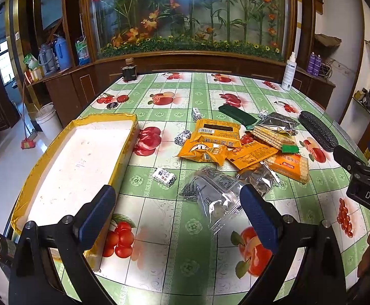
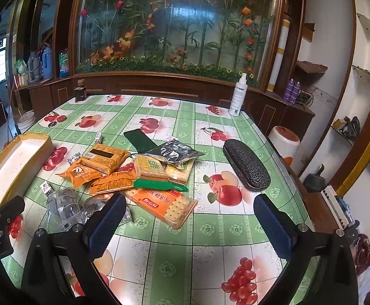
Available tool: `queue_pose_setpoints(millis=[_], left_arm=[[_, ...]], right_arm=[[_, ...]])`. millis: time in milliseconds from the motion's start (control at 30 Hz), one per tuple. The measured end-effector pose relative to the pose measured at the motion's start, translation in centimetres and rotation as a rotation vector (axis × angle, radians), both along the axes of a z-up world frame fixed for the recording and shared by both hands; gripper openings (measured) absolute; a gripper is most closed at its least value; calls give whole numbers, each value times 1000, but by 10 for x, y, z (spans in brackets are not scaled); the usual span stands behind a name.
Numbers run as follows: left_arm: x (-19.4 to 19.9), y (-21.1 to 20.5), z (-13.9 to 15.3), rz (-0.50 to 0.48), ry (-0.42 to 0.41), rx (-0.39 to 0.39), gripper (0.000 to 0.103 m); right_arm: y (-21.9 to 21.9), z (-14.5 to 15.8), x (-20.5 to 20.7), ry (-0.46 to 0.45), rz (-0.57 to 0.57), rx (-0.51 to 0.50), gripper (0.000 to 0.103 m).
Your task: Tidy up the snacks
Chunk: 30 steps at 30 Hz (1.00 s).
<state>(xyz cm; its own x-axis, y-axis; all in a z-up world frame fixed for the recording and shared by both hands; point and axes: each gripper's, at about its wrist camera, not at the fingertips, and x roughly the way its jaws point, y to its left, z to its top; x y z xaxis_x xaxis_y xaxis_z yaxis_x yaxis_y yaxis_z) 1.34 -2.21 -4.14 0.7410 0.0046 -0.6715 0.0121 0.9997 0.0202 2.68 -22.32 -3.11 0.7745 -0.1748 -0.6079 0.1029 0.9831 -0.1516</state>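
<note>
A heap of snack packets (image 1: 223, 142) lies mid-table: orange packs, cracker sleeves (image 2: 164, 203), silver bags and a clear wrapper (image 1: 215, 198). Small wrapped candies (image 1: 164, 176) lie around it. A shallow white tray with yellow taped rim (image 1: 123, 147) stands at the left; it also shows in the right wrist view (image 2: 42, 139) and holds nothing. My left gripper (image 1: 177, 208) is open, just short of the clear wrapper. My right gripper (image 2: 188, 218) is open, hovering near the orange cracker sleeve; its body shows at the left wrist view's right edge (image 1: 363, 180).
A dark glasses case (image 2: 246, 164) lies right of the heap, a green flat pouch (image 2: 137, 141) behind it. A white spray bottle (image 2: 238, 96) stands at the far right corner, a dark jar (image 2: 80, 92) at the far left. Wooden cabinets border the table's far side.
</note>
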Motion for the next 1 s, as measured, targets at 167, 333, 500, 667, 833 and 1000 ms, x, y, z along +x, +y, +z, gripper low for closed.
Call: queue_pose_setpoints(millis=[167,333,500,667,833,1000], left_arm=[[-1,5,1,5,-33,-12,99],[-6,23,-2,-51,-63,-106,99],[-6,8,-23,-89,-13,-56,99],[9,-9,-39,-119,83,-42,99],[45,-16,-48,-104,208,-181,99],[65,-29,-55,-65,239,-196,99]], right_arm=[[-7,-2,-3,6,33,55,102],[-11,-14,-10,38,163,138,101],[-11,-36,-11,91,210,172,101],[-23,-46,-8,113,180,209,101],[-50,-54,4,132,139,304,101],[-61,-60,20,150,146,346,101]])
